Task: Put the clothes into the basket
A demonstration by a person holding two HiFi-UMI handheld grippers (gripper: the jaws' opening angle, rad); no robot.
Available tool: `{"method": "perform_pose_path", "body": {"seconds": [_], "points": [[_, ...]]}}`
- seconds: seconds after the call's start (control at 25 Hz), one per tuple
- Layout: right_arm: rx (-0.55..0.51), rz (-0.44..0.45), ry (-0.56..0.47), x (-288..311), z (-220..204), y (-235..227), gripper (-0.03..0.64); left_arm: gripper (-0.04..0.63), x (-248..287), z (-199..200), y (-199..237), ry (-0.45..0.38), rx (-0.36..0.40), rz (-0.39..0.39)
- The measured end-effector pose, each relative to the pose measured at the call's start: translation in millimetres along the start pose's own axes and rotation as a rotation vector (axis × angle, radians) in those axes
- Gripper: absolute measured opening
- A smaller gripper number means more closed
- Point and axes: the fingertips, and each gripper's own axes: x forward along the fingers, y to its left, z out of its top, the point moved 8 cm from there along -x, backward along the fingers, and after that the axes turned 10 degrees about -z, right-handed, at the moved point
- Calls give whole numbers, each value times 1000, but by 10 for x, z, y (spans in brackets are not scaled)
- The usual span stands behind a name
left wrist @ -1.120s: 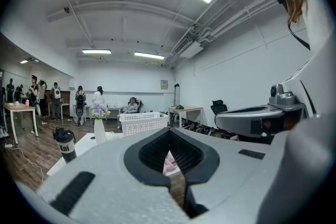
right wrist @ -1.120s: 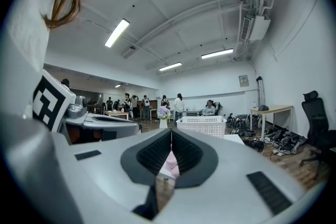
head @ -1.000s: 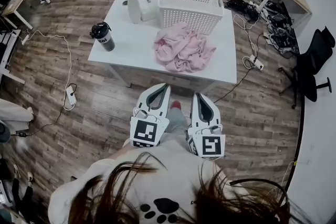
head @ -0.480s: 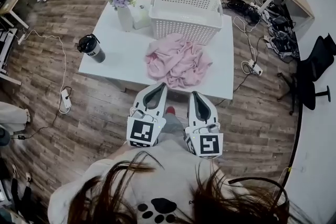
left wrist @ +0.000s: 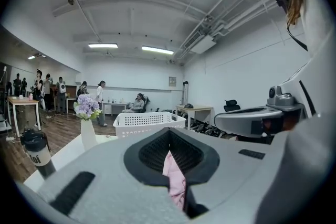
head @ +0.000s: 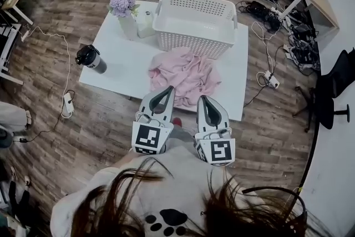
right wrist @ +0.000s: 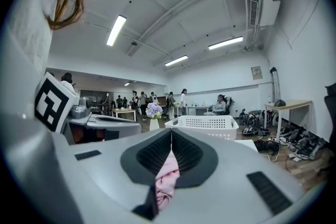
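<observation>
A crumpled pink garment lies on the white table, just in front of the empty white slotted basket. Both grippers are held side by side at the table's near edge, pointing at the garment. My left gripper has its jaws together with nothing in them, its tip at the garment's near edge. My right gripper is likewise shut and empty. In the left gripper view the pink cloth shows below the closed tips, with the basket beyond. The right gripper view shows the same cloth and basket.
A white vase of purple flowers stands at the table's far left, and a black bottle stands near its left edge. Cables and a power strip lie on the wooden floor. A black office chair is at the right. Several people stand at the far end of the room.
Both grippers have moved forward together toward the table. Their tips now reach the table's near edge by the pink garment. Jaws stay closed.
</observation>
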Motion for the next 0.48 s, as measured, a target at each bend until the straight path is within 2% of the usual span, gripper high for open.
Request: {"method": "perform_pose_path", "body": {"seconds": [0.32,0.48], "points": [[-3,68,19,279,-82,-139,14,9,247,-104,148,31,15,20],[7,85,56,369,-147,-144,14,9,332,-169,229,60,-2,15]]}}
